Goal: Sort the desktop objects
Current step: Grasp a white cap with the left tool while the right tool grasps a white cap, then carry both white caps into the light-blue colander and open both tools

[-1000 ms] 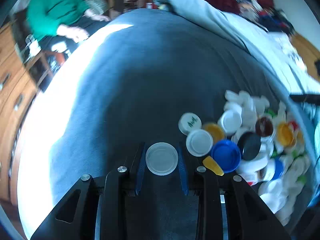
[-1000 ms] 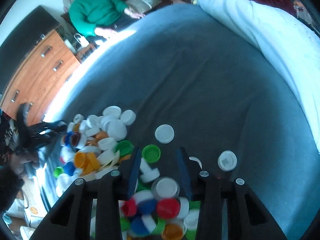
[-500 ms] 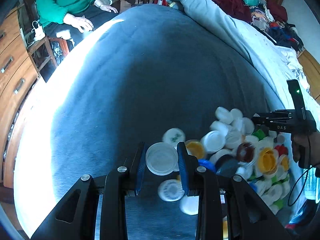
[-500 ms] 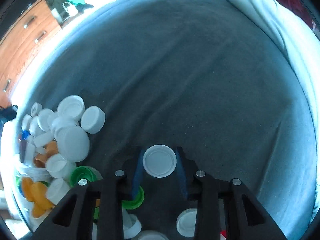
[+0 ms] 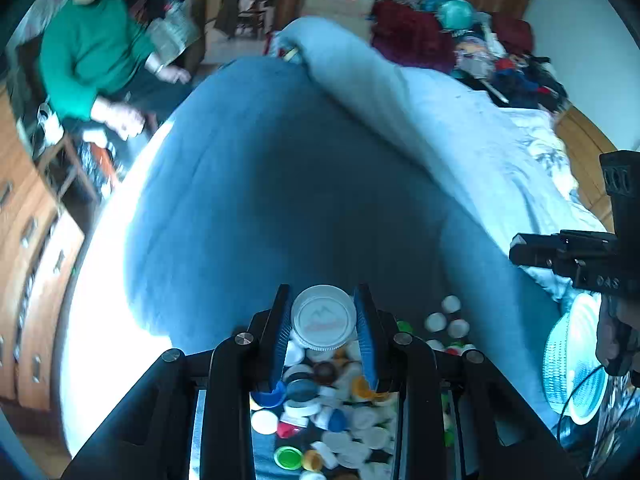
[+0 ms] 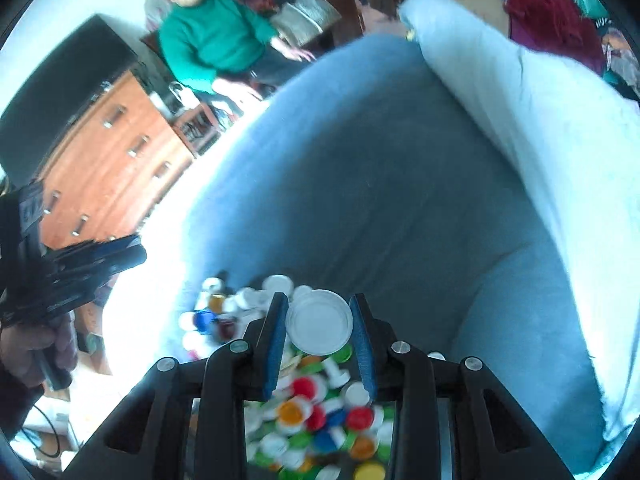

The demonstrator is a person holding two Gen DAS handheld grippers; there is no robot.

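My left gripper [image 5: 323,320] is shut on a white bottle cap with a faint red print [image 5: 323,322], held well above the blue blanket [image 5: 280,184]. Beneath it lies a pile of mixed caps [image 5: 332,404] in white, blue, orange, green and brown. My right gripper [image 6: 320,322] is shut on a plain white cap [image 6: 319,322], also lifted over the same pile of caps [image 6: 320,412]. The right gripper's body [image 5: 576,256] shows at the right edge of the left wrist view; the left gripper's body [image 6: 76,276] and a hand [image 6: 32,348] show at the left of the right wrist view.
A pale blue perforated basket [image 5: 576,360] sits at the bed's right edge. A folded light blue duvet [image 5: 420,112] runs along the far right. A person in a green sweater [image 6: 212,44] sits beyond the bed, beside a wooden drawer chest [image 6: 112,164].
Both grippers have risen high above the cap pile, each carrying its white cap. The right gripper closed on its cap from the bed within this second; the caps below now look smaller.
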